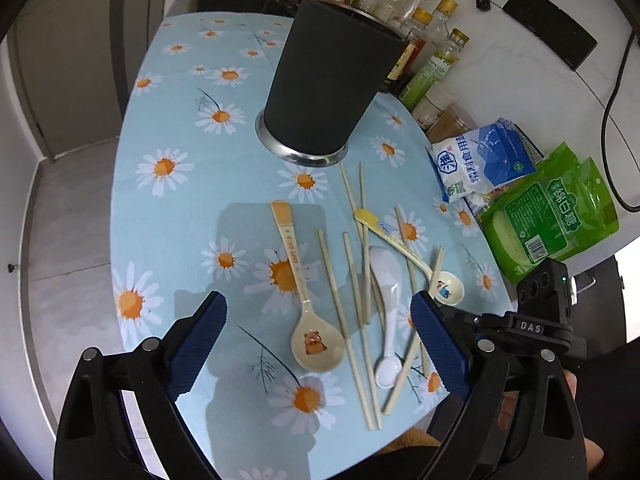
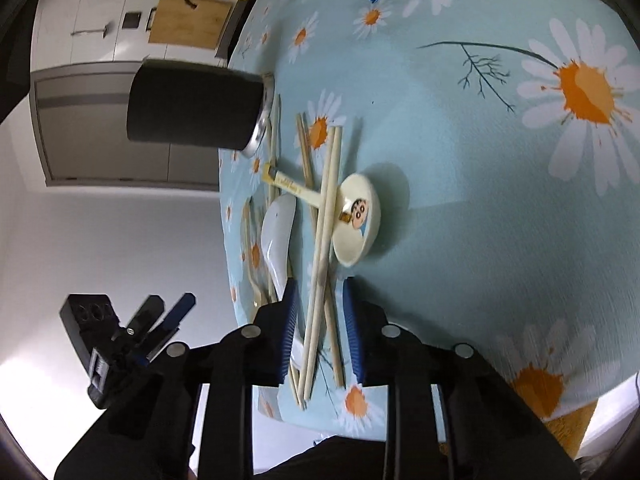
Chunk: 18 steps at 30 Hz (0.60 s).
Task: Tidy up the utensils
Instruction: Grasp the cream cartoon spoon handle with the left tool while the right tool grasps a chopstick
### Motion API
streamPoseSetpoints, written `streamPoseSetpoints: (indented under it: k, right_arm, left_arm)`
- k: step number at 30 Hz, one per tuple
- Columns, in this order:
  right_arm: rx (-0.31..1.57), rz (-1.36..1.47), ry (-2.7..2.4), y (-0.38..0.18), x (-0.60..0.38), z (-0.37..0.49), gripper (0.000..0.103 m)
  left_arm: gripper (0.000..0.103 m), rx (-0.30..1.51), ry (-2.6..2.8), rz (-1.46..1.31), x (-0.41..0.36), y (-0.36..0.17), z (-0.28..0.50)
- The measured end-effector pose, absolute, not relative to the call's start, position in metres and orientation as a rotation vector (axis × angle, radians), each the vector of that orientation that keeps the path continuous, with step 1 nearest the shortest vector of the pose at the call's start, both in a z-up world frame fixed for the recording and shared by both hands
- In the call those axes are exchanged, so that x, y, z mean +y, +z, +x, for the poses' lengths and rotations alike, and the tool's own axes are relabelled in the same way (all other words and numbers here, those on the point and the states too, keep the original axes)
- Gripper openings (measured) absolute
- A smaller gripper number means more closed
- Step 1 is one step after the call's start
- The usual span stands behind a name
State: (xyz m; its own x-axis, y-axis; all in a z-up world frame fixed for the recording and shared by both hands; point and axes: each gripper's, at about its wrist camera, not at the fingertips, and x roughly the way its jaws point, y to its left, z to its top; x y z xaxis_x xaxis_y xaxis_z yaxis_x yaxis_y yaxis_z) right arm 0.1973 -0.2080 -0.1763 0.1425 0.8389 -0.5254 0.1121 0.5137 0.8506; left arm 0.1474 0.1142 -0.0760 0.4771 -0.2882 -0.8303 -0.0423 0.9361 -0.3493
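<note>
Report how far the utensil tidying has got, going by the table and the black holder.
Done: nothing visible; no handle shows above the black holder, though its inside is hidden. In hand: the right gripper has its fingers narrowed around chopsticks near their ends; whether the pads press is unclear. The left gripper hovers open. Left: the bear spoon, white spoon, cartoon spoon and scattered chopsticks on the tablecloth.

Scattered chopsticks, spoons, upright holder
</note>
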Motion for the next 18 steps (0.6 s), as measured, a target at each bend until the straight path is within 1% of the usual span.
streamPoseSetpoints:
  k: [4, 6, 8, 18]
  right_arm:
    - [1.323, 0.927, 0.624, -0.179, -0.206, 0.197, 0.024]
    - [1.321, 0.922, 0.617, -0.178, -0.204, 0.197, 0.022]
    - [1.319, 0.920, 0.608, -0.178, -0.202, 0.197, 0.017]
    - [1.308, 0.953, 0.590, -0.181, -0.202, 0.194, 0.011]
  left_arm:
    - [0.087, 1.080, -0.181, -0.353, 0.123, -0.084, 0.154]
    - [0.087, 1.086, -0.184, -0.352, 0.126, -0.087, 0.155]
    - [0.087, 1.089, -0.184, -0.356, 0.130, -0.089, 0.157]
    - [0.087, 1.104, -0.179, -0.384, 0.146, -0.097, 0.156]
